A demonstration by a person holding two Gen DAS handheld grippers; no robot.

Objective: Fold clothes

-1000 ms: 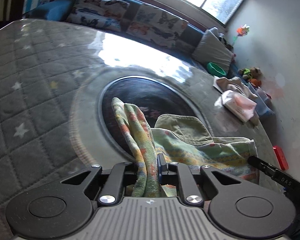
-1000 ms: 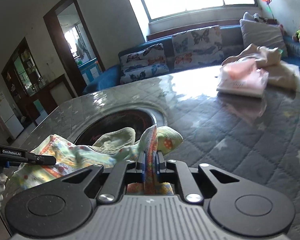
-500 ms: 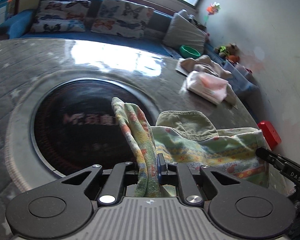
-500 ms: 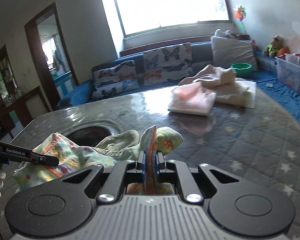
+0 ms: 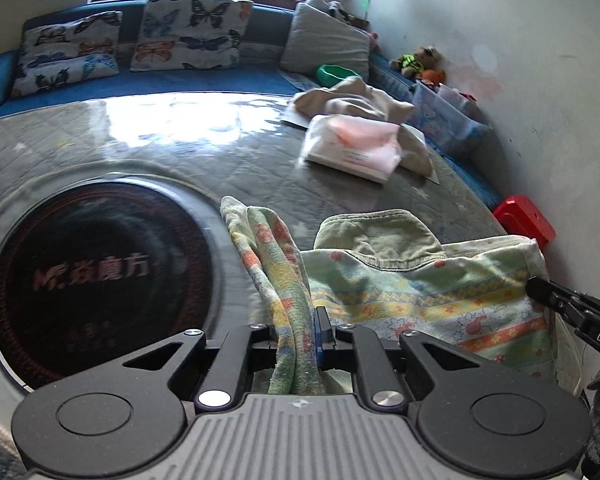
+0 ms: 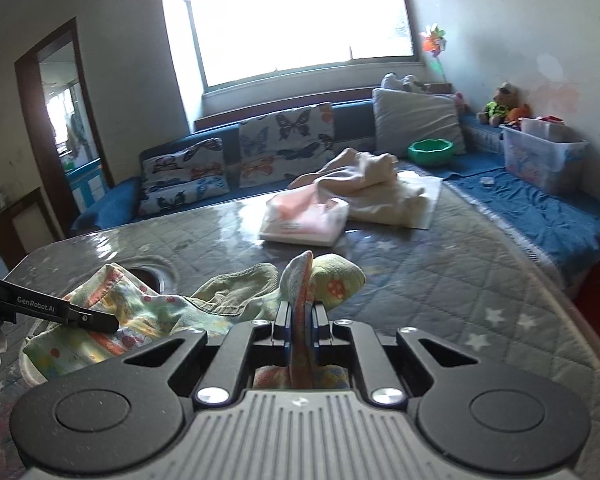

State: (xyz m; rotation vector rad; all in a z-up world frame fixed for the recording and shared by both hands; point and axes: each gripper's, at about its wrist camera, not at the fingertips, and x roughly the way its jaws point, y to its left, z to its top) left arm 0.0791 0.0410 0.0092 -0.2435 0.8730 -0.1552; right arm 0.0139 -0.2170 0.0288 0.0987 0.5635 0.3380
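A small pastel patterned garment (image 5: 420,292) with a green collar hangs stretched between my two grippers above the round table (image 5: 180,148). My left gripper (image 5: 300,332) is shut on one bunched edge of it. My right gripper (image 6: 300,320) is shut on the other edge; the garment also shows in the right wrist view (image 6: 140,312). The right gripper's finger (image 5: 564,304) shows at the right of the left wrist view, and the left gripper's finger (image 6: 60,312) shows at the left of the right wrist view.
A folded pink and white garment (image 5: 352,148) and a loose cream pile (image 5: 360,100) lie at the table's far side. A dark round insert (image 5: 92,280) sits in the table's middle. A blue sofa (image 6: 172,196) with butterfly cushions, a clear bin (image 6: 540,160) and a red stool (image 5: 524,220) surround the table.
Both grippers have swung to the right and forward with the garment held between them; the folded pile has come nearer the middle of both views. The grips are unchanged.
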